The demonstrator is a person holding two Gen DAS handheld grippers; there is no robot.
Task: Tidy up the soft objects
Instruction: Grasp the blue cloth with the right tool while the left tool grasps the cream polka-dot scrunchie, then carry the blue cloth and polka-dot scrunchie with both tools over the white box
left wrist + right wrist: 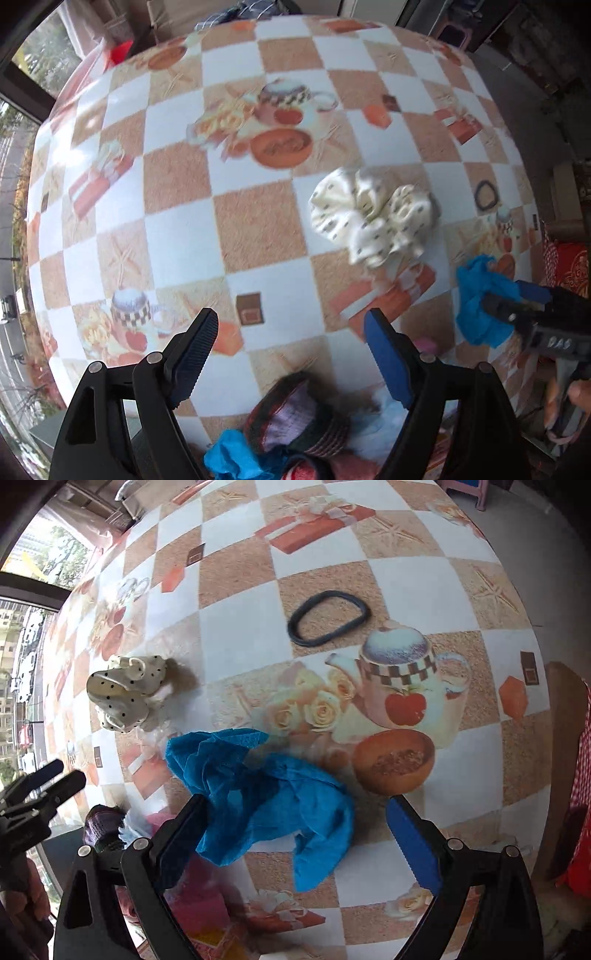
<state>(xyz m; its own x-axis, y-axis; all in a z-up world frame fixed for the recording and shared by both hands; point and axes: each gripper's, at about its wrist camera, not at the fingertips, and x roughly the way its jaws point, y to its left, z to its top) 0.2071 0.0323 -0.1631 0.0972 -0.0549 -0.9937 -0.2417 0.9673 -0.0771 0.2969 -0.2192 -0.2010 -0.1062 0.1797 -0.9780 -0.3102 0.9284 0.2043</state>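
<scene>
The soft pile [295, 424] at the left wrist view's bottom edge was cut off and partly hidden by the left tool [291, 343], and the cream scrunchie [373, 218] was blurred.

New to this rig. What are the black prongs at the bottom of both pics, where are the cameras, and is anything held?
No robot: a person holds hand tongs, one per hand, each carrying a fisheye camera looking along its fingers. The prongs are those fingers.

Left view: left tongs open and empty over the checkered table, above a cream dotted cloth.

Right view: right tongs open, around a blue cloth lying on the table, not gripped. Beyond lies a dark ring. More soft things are piled at the near edge.
</scene>
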